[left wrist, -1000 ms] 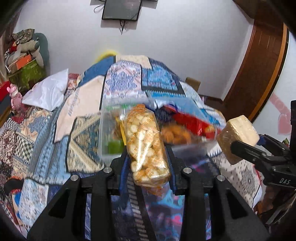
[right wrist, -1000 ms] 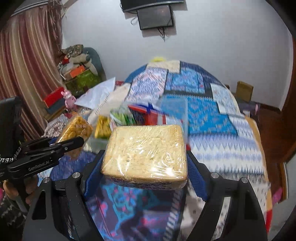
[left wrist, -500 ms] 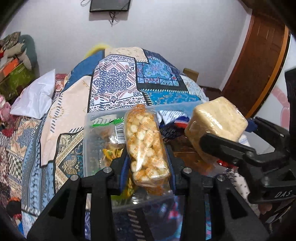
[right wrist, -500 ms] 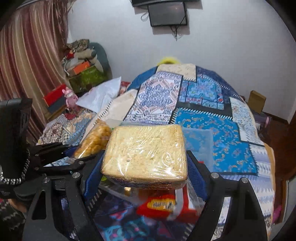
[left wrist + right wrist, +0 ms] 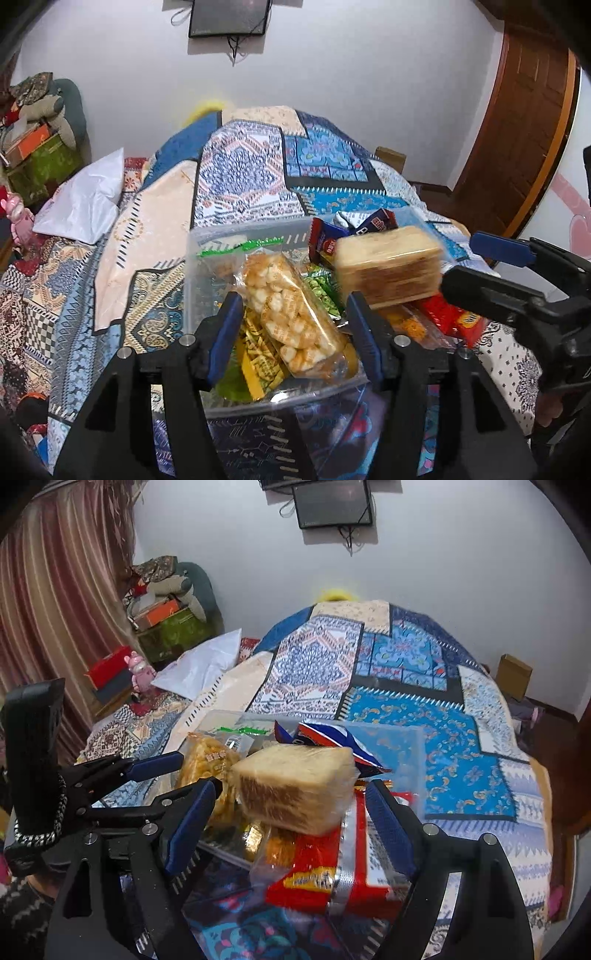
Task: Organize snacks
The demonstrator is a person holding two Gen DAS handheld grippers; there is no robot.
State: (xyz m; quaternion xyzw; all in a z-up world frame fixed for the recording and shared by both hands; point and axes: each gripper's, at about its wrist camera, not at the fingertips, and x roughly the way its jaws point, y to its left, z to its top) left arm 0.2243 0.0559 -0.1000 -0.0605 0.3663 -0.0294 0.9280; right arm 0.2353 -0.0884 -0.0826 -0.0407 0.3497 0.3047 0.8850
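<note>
A clear plastic bin [image 5: 192,273] full of snack packs sits on the patterned bedspread. My left gripper [image 5: 291,314] is open above it; a clear bag of small crackers [image 5: 291,317] lies loose between its fingers on the other packs. My right gripper [image 5: 291,812] is open too; the wrapped block of sliced bread [image 5: 295,786] is free of its pads and rests tilted on the packs. The bread [image 5: 391,266] also shows in the left wrist view, with the right gripper [image 5: 491,273] beside it. The left gripper [image 5: 177,775] shows in the right wrist view.
A red snack pack [image 5: 332,871] lies under the bread at the bin's near side. A blue pack [image 5: 328,742] sticks up behind it. A white pillow [image 5: 85,203] lies at the bed's left. Boxes and a bag stack [image 5: 166,624] stand by the curtain.
Both grippers have opened over the bin. The cracker bag and the bread have left their jaws and dropped onto the packs in the bin.
</note>
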